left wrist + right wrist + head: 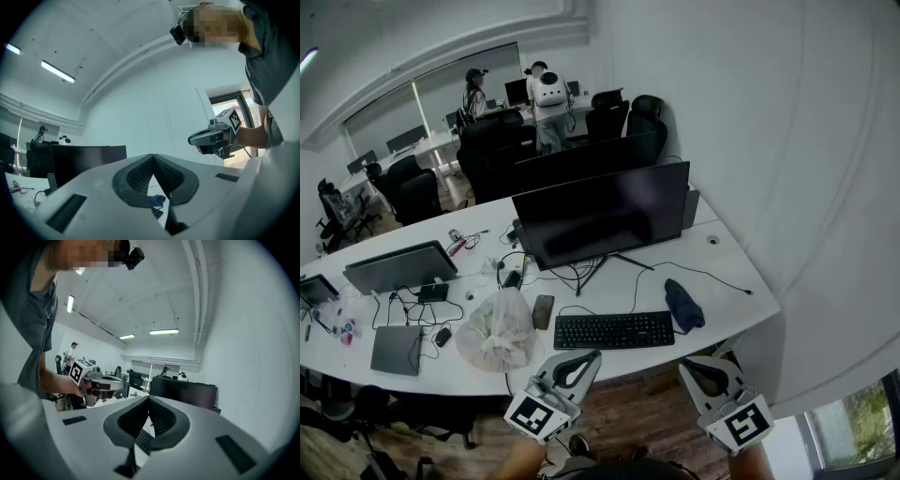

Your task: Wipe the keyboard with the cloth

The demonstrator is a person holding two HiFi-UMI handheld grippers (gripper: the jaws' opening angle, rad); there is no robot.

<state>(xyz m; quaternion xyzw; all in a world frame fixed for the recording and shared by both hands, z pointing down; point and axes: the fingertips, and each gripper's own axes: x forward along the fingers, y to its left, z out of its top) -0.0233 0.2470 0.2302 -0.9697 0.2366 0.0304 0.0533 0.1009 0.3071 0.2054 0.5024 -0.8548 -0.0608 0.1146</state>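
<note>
Left gripper (589, 358) and right gripper (694, 367): jaws pinched together, empty. Keyboard (614, 330) lies ahead between them; cloth (684, 305) ahead of right.

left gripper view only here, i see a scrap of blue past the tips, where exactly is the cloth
Observer: The crumpled dark blue cloth lies on the white desk, just right of the black keyboard.
Operator: anything on it
Observer: No; the right hand-held gripper hangs short of the desk edge, shut and empty.
Operator: what's left of the keys
Observer: A dark phone and a bulging translucent plastic bag.
</note>
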